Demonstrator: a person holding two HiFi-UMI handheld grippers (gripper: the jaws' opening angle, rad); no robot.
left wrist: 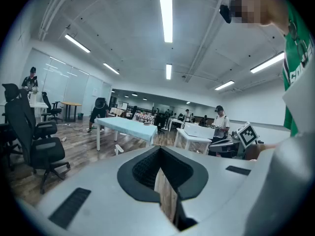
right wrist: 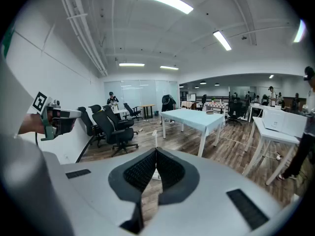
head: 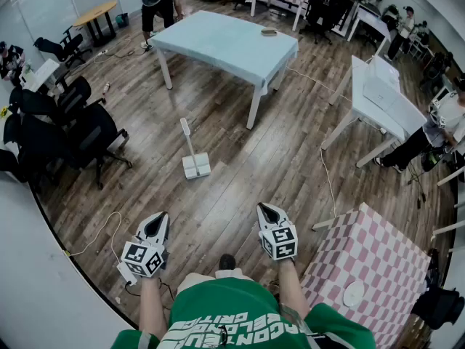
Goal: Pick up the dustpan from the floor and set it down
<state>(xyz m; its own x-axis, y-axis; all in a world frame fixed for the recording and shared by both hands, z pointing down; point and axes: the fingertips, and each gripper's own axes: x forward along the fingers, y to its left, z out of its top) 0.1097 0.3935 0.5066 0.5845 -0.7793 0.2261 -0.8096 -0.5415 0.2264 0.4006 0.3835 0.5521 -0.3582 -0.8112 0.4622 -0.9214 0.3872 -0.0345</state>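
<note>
Left gripper (head: 157,224): hovering at waist height, jaws pressing together on nothing.
Dustpan (head: 196,166): sitting untouched on the wood floor (head: 240,187), handle sticking up, ahead between both grippers and well apart from them.
Right gripper (head: 267,211): jaws pressing together, carrying nothing.
Progress: nothing is being lifted; approaching, grasping and setting down are all remaining.

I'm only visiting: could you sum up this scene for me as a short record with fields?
dustpan: white, on the wood floor, handle upright, untouched
left gripper: shut, empty, short of the dustpan
right gripper: shut, empty, also short of it
nearby: light blue table beyond the dustpan; pink checked table at the person's right
stage: pickup not yet begun
</note>
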